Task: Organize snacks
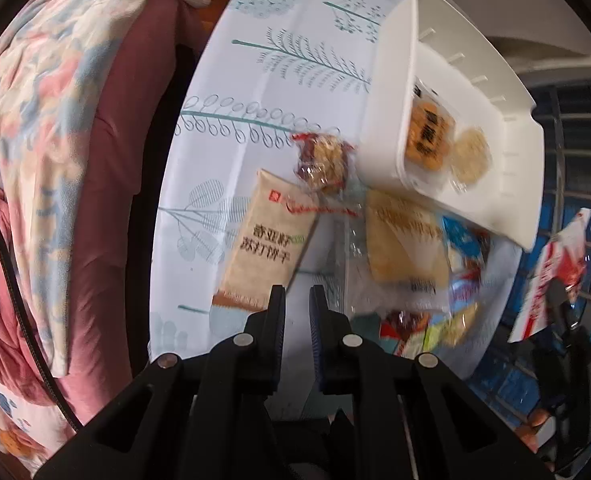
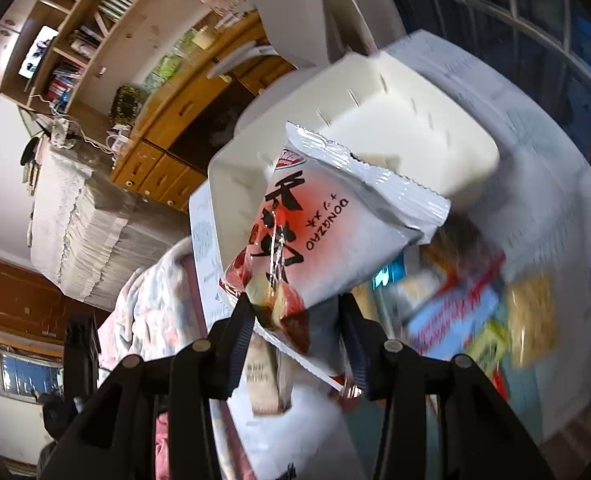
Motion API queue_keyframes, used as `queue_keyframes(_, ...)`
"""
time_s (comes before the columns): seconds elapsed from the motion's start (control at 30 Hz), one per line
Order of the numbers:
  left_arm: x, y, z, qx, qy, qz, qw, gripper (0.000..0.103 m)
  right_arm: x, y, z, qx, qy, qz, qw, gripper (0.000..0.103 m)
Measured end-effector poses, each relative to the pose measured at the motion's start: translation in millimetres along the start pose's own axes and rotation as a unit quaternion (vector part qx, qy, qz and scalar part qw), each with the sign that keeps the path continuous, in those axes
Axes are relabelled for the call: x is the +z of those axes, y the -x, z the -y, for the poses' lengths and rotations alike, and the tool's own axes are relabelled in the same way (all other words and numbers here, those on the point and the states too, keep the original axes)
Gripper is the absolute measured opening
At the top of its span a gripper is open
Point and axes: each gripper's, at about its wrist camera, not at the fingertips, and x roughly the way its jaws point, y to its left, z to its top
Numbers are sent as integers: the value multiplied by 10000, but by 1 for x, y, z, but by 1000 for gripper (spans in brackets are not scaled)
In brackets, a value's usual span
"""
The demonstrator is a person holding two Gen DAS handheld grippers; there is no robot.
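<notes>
On the leaf-printed tablecloth (image 1: 287, 60) stands a white basket (image 1: 395, 92) holding an orange packet (image 1: 429, 136) and a round rice cracker (image 1: 469, 156). In front of it lie a beige cracker packet (image 1: 267, 240), a red-wrapped snack (image 1: 323, 160), a clear yellow packet (image 1: 403, 236) and several small colourful packets (image 1: 435, 324). My left gripper (image 1: 297, 300) hovers shut over the cloth beside the beige packet, holding nothing. My right gripper (image 2: 299, 312) is shut on a white and red snack bag (image 2: 335, 224), held in the air just before the basket (image 2: 375, 92). That bag (image 1: 555, 264) also shows at the left view's right edge.
A pink chair draped with a floral blanket (image 1: 55, 120) stands close to the table's left edge. Barred windows (image 1: 575, 140) lie beyond the table. A wooden bookcase and drawers (image 2: 155, 80) fill the far side of the room. Blurred loose packets (image 2: 475, 300) lie right of the held bag.
</notes>
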Motion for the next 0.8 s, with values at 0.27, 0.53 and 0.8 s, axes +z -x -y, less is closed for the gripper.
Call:
queue_keyframes(0.27,3,-26,-4,44,444,266,9986,9,39,-28,27,84,154,135,9998,44)
queue_keyframes(0.53,2,-46,-7,157,660,158,9976,12,55,-42,48,58,-44,103,9999,49)
queue_keyframes(0.8,7,-44,0,271,380,129,9988,29,45,-25,51,-43,-214,193,9996,54)
